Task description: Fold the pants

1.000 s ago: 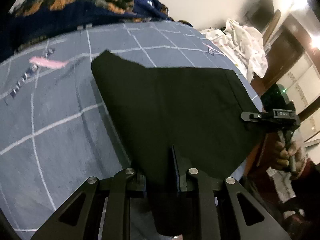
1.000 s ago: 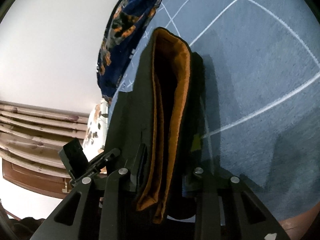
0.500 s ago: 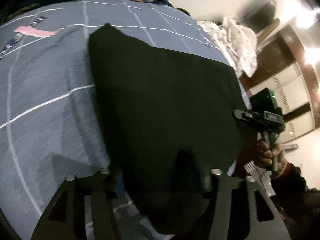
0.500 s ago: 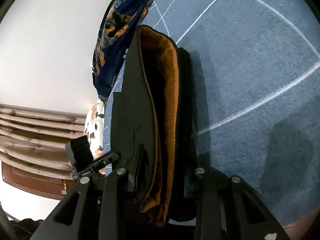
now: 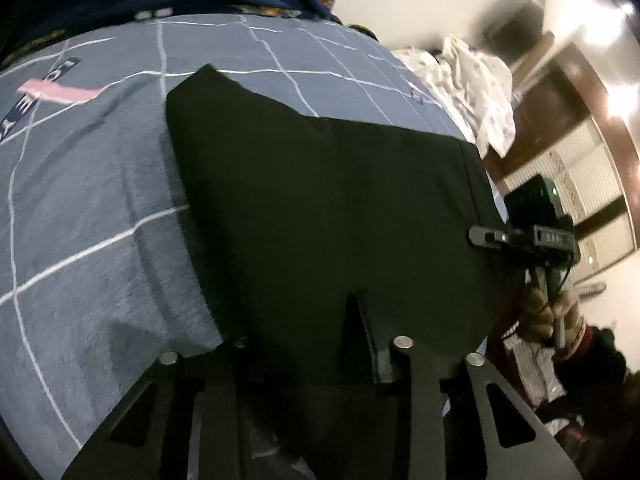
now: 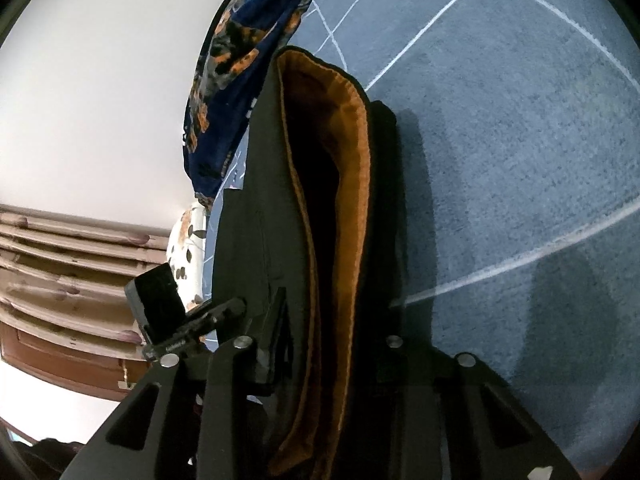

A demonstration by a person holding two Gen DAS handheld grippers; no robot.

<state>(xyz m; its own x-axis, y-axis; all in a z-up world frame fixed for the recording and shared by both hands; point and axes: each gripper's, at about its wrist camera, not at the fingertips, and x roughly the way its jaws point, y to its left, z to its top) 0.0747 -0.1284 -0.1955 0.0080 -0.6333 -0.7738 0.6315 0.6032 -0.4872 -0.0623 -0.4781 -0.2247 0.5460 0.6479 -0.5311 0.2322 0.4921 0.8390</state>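
On bed:
left gripper: jaws closing on black pants edge
right gripper: clamps orange-lined waistband
pants: folded flat

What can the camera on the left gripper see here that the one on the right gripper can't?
Only the left view shows the black pants spread flat from above, a pink stripe on the bedspread, a white spotted cloth, and the hand holding the right gripper. Only the right view shows the pants' orange lining and wooden slats. Both show the grey checked bedspread and the navy patterned blanket.
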